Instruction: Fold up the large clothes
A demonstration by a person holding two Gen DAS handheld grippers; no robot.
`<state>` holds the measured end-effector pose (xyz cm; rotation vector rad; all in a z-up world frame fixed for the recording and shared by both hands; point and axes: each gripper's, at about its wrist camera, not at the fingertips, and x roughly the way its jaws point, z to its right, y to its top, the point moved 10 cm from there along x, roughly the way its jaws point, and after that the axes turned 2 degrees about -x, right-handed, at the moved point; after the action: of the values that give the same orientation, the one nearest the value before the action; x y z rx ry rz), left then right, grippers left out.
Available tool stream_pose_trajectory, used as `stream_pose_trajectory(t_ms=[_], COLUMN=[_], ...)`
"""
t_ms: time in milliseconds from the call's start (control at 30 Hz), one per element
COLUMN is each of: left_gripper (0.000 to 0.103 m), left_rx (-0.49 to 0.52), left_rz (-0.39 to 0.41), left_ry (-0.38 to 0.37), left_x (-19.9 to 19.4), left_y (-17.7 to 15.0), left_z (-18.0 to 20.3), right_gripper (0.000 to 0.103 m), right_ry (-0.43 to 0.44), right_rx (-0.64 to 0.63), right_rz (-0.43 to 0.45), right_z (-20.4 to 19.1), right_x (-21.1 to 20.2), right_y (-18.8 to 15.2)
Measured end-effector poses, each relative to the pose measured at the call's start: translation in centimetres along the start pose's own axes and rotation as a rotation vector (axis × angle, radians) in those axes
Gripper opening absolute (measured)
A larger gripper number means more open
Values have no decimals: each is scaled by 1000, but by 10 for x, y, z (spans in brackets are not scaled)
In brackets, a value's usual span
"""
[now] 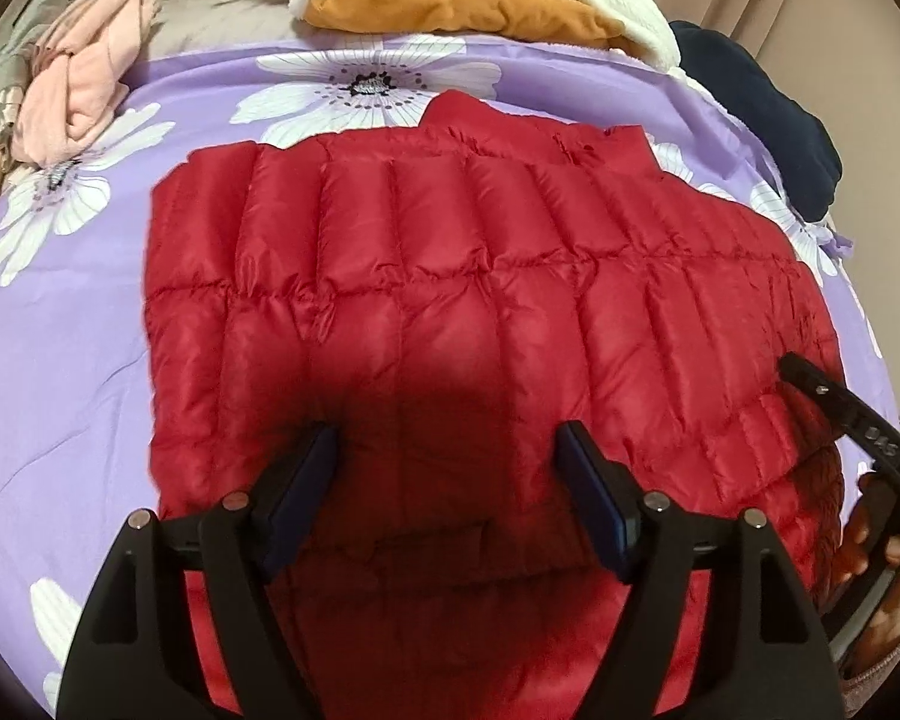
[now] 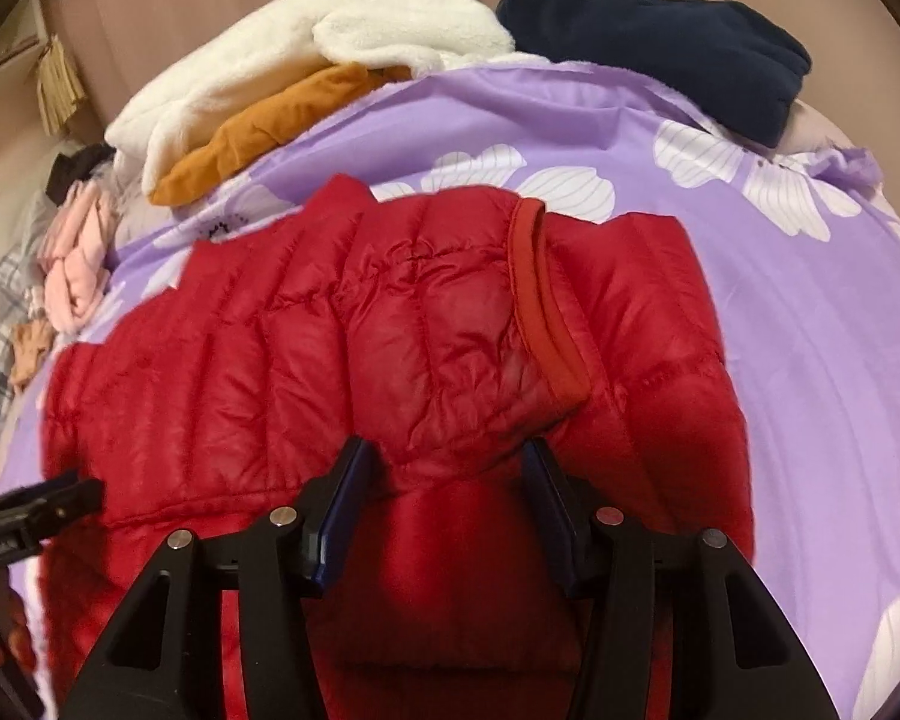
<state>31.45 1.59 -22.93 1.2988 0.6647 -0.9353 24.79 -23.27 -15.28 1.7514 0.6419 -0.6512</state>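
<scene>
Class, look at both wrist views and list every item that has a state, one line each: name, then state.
Red puffer jacket: spread on the bed, a sleeve folded over the body.
Left hand-held gripper: open above the jacket, gripping nothing.
Right hand-held gripper: open, jaws on either side of the folded sleeve.
White fleece: folded, on top of the orange garment.
Navy garment: folded.
Pink clothes: crumpled, unfolded.

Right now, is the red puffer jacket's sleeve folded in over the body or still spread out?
Folded in. The sleeve lies across the red puffer jacket, its cuff resting on the quilted body, not on the purple bedspread.
</scene>
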Motion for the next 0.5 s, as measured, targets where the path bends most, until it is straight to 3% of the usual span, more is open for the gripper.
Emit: stream_pose_trajectory(t_ms=[167, 500], left_gripper=[77, 79], left_rx=[22, 34], left_rz=[17, 36], left_ry=[6, 68], left_x=[-26, -78], left_y=[-19, -87], left_z=[8, -5], right_gripper=[53, 55], right_ry=[37, 41], right_rx=[28, 95], right_rz=[36, 5], right_z=[-1, 23], right_x=[-41, -93], right_y=[-11, -65])
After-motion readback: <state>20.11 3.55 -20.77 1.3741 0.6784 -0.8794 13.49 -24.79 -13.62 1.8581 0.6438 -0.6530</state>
